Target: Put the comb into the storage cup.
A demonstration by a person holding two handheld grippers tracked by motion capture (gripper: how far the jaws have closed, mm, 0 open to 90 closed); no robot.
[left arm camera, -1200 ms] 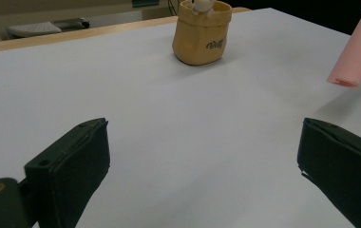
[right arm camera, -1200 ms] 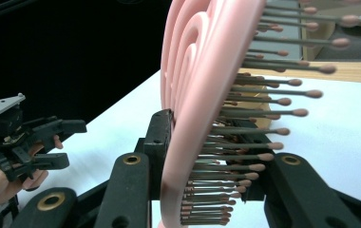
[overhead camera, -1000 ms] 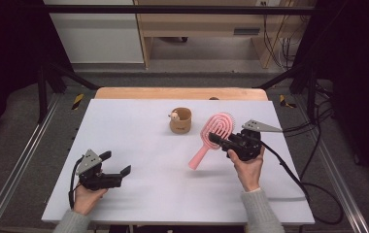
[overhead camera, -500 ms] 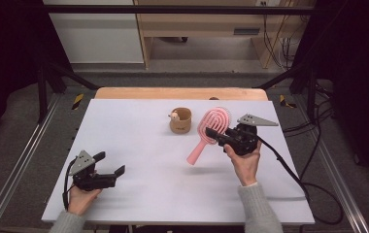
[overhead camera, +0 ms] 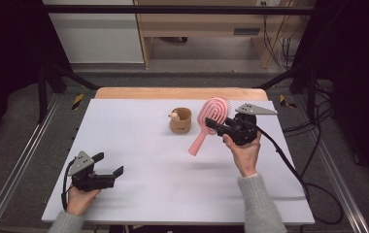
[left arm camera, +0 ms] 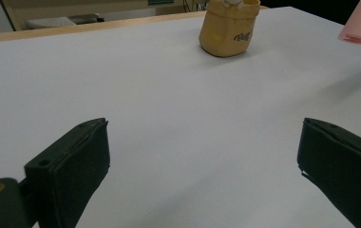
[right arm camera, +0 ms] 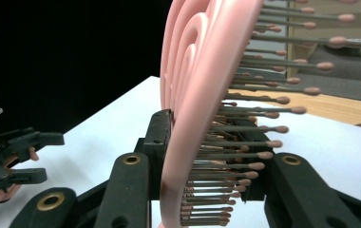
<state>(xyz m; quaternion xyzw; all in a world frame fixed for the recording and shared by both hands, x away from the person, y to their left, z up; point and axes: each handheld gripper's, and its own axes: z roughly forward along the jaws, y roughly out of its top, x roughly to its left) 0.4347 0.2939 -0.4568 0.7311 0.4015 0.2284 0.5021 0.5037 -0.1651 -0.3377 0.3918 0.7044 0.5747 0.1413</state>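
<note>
A pink hairbrush hangs in the air over the white table, its handle slanting down to the left. My right gripper is shut on the brush head; up close, the pink hairbrush stands between the jaws with its bristles pointing right. A small tan cup with a figure on its rim stands just left of the brush. My left gripper rests open near the front left corner. From there the tan cup lies far ahead and the brush handle tip shows at top right.
A wooden strip runs along the table's far edge. Black frame rails flank both sides. A cable trails from the right gripper over the right edge. The left gripper appears at the lower left of the right gripper view.
The right gripper has lifted the hairbrush and carried it up and back toward the cup. The left gripper has slid a little toward the front left corner.
</note>
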